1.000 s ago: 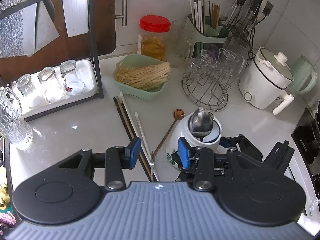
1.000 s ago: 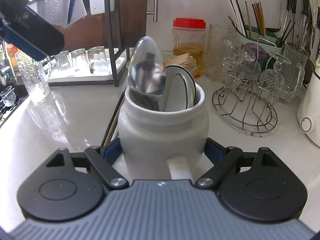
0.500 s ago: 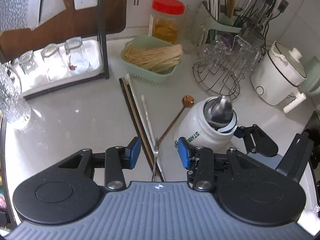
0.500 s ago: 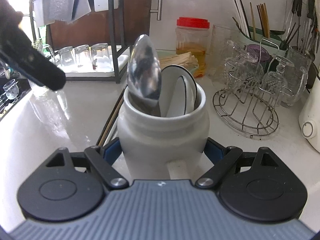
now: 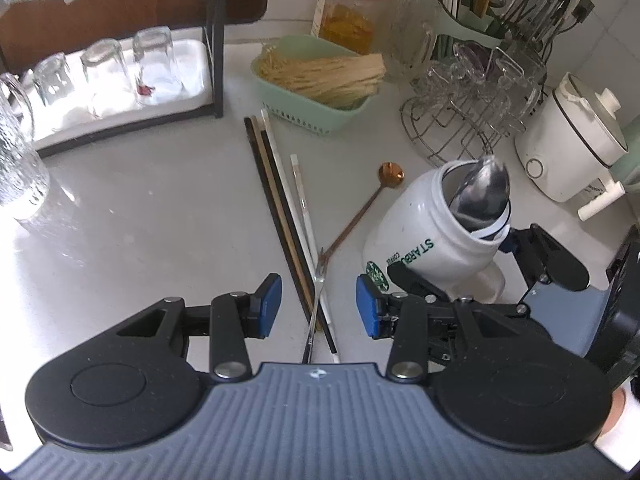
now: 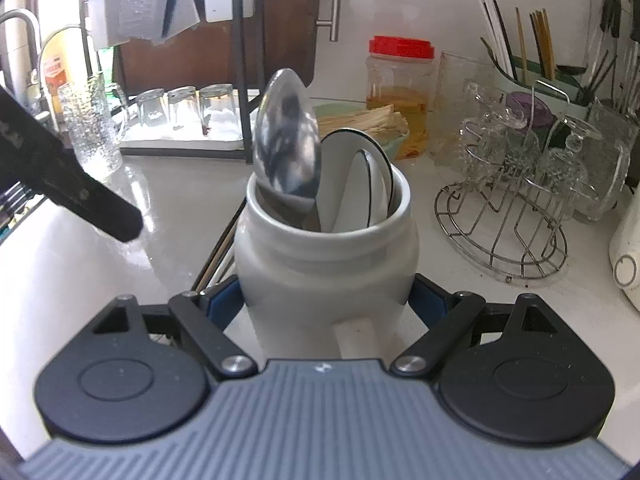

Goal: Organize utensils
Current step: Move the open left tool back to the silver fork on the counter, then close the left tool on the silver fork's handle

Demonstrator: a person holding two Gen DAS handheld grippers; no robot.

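Lower now, left gripper (image 5: 319, 306) fingers spread over chopsticks (image 5: 280, 208); right gripper (image 6: 326, 304) clamps white jar (image 6: 326, 256).

Each hand-held tool has a blue-grey ribbed housing with a small white emblem at its front edge. Two rounded black lobes flank it, each with a shallow circular recess. From these run black linkage arms with triangular cut-outs, pinned by silver round-headed screws. The left claw (image 5: 319, 306) ends in blue rectangular pads (image 5: 267, 306) on black carriers. The right claw (image 6: 326, 304) shows the same blue pads (image 6: 222, 304), and from the left wrist view its black linkage and blue-grey body appear alongside
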